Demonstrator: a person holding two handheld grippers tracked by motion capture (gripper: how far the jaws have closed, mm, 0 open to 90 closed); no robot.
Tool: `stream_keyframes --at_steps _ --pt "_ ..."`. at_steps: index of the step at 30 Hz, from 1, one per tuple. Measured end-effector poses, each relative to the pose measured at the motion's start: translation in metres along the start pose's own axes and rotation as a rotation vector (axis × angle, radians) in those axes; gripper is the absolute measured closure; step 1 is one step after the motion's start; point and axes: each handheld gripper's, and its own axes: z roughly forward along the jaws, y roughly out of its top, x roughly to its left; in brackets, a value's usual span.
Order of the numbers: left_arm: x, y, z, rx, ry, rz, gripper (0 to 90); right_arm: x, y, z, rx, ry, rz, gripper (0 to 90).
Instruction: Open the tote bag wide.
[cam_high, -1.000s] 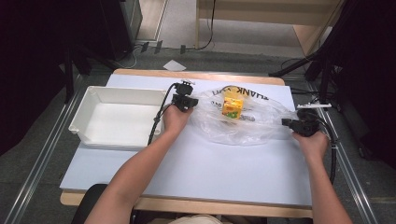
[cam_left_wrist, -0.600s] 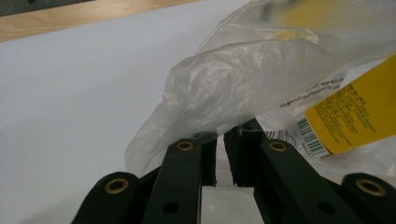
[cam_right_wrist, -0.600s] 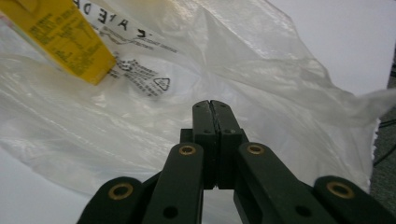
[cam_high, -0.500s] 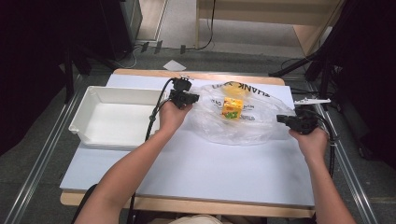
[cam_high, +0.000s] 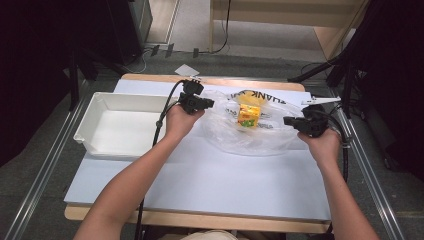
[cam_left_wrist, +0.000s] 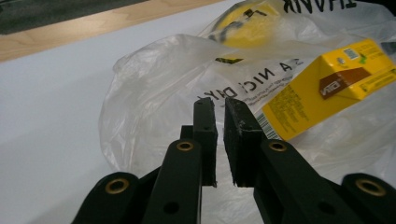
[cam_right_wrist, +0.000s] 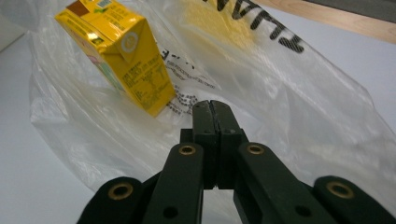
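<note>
Left fingers: the left gripper (cam_left_wrist: 217, 105) shows a narrow slit between its two pads; they have just been closing a little. Bag film lies at and behind the tips, but I cannot tell whether any of it is pinched in the slit.
Right fingers: the right gripper (cam_right_wrist: 211, 108) has its pads pressed flat together, no gap. They sit at the edge of the bag and seem to clamp its film; the film between them is too thin to see.
Bag: the clear plastic bag (cam_high: 260, 135) with black print lies on the table (cam_high: 210, 180) between the two hands, its sides pulled up at left and right.
Carton: the yellow carton (cam_high: 248, 115) stands tilted inside the bag, near its middle, apart from both sets of fingers. In the left gripper view it lies up and to the right of the tips (cam_left_wrist: 327, 88); in the right gripper view, up and to the left (cam_right_wrist: 119, 51).
Left hand: the left hand (cam_high: 181, 120) holds its gripper (cam_high: 197, 102) at the bag's left edge, pointing toward the carton, forearm reaching up from the bottom of the high view.
Right hand: the right hand (cam_high: 322, 145) holds its gripper (cam_high: 295, 121) at the bag's right edge, pointing left.
Tray: the white tray (cam_high: 95, 130) sits left of the left hand.
Change: both grippers stand higher than a second ago, the right one has drawn inward, and the bag's sides are lifted more.
</note>
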Motion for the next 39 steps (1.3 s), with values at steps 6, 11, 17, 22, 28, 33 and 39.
stream_keyframes --at_steps 6,11,17,22,28,33,39 --pt "-0.019 0.008 0.004 0.005 -0.04 0.028 90.0 0.01 0.017 0.008 -0.003 0.01 -0.027 90.0" --pt "-0.035 0.009 0.021 -0.009 -0.069 -0.016 90.0 0.017 0.034 0.024 -0.002 0.017 -0.046 90.0" --pt "-0.042 0.004 0.043 0.015 -0.059 -0.036 90.0 0.019 0.043 0.05 0.017 0.015 -0.037 90.0" --pt "-0.037 -0.01 0.054 0.031 -0.055 -0.075 90.0 0.012 0.043 0.071 0.037 0.01 -0.004 90.0" --pt "-0.039 -0.033 0.064 0.057 -0.068 -0.088 89.7 0.003 0.04 0.093 0.052 0.015 0.023 90.0" --pt "-0.041 -0.046 0.072 0.083 -0.076 -0.081 89.4 0.0 0.038 0.109 0.06 0.01 0.042 90.0" --pt "-0.045 -0.057 0.08 0.095 -0.095 -0.091 89.5 -0.001 0.032 0.124 0.078 0.025 0.053 90.0"
